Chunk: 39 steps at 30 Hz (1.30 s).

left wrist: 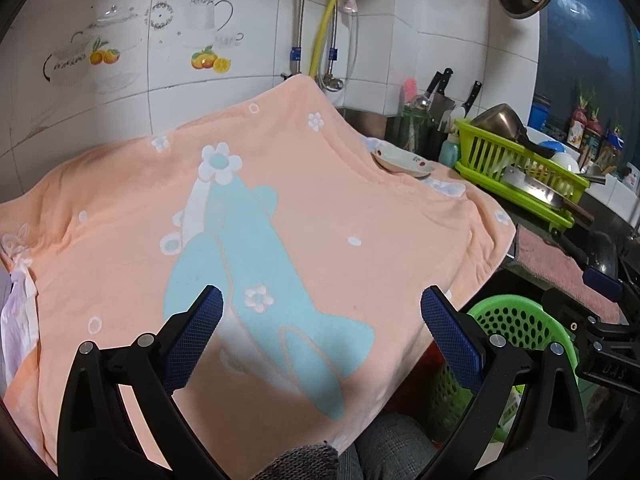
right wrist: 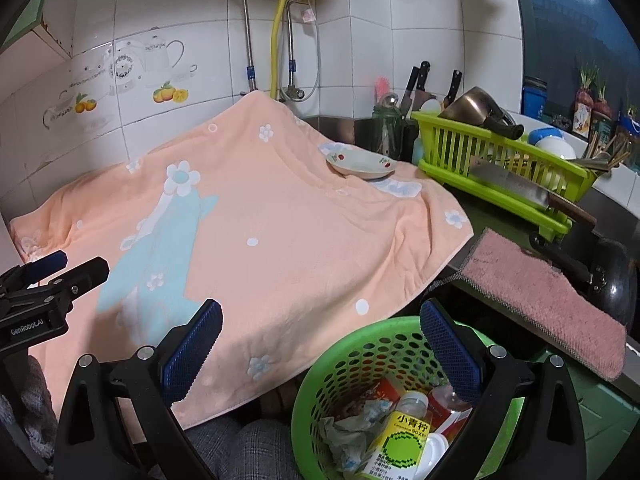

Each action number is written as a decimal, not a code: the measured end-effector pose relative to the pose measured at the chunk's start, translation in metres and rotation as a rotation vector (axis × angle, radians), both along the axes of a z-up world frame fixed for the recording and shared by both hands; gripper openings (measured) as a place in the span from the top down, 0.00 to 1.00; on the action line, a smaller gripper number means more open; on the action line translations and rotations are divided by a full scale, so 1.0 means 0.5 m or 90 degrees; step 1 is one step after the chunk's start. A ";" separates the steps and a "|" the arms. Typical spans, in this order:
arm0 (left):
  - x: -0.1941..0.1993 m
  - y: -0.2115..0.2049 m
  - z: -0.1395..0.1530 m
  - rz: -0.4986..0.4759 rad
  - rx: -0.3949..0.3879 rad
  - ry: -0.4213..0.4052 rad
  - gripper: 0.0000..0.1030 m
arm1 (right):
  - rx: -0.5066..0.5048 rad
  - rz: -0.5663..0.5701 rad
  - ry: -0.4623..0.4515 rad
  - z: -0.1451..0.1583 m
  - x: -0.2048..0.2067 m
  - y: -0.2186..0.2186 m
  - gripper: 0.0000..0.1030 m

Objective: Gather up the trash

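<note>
Now the trash sits in the green basket [right wrist: 320,392], on the floor below the surface's front edge, just right of the hanging corner of the peach towel [right wrist: 260,240]. Inside are a plastic bottle [right wrist: 400,436] with a yellow-green label, crumpled paper [right wrist: 348,428] and a red carton [right wrist: 390,390].

The bottle looks empty, so probably light, smooth and a bit slippery; gripping across its labelled middle seems safest. It leans with its cap up toward the basket's far side, long axis steeply tilted. The paper is soft and will squash wherever it is pinched.

Left gripper [left wrist: 320,320] hangs over the towel, fingers wide apart, empty. Right gripper [right wrist: 320,332] hovers above the basket's rim, likewise spread wide and empty.

A dish [right wrist: 360,166] rests on the towel's far side.
</note>
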<state>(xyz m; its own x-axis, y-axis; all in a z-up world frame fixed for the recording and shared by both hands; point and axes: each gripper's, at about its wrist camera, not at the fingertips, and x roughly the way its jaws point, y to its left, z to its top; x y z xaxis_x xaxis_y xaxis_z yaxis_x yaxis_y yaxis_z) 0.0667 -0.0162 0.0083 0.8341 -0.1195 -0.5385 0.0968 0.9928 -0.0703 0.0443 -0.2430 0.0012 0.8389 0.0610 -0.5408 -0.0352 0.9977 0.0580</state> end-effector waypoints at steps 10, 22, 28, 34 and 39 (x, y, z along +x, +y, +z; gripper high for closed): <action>-0.005 -0.001 0.009 0.009 -0.030 -0.010 0.05 | -0.005 -0.011 -0.024 0.013 -0.003 0.000 0.07; -0.011 -0.001 0.007 0.017 -0.027 -0.014 0.05 | -0.001 -0.015 -0.025 0.011 -0.006 0.001 0.07; -0.013 -0.003 0.006 0.014 -0.027 -0.014 0.05 | 0.002 -0.018 -0.026 0.010 -0.009 -0.002 0.07; -0.015 -0.007 0.007 0.012 -0.025 -0.014 0.05 | 0.006 -0.018 -0.026 0.008 -0.010 -0.005 0.07; -0.014 -0.007 0.007 0.009 -0.026 -0.015 0.05 | 0.007 -0.020 -0.027 0.008 -0.009 -0.006 0.07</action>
<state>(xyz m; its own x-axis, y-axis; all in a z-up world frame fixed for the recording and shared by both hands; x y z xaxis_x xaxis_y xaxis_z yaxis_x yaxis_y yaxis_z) 0.0596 -0.0195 0.0116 0.8481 -0.1288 -0.5139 0.0844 0.9905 -0.1089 0.0397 -0.2458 0.0051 0.8625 0.0399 -0.5045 -0.0067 0.9977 0.0675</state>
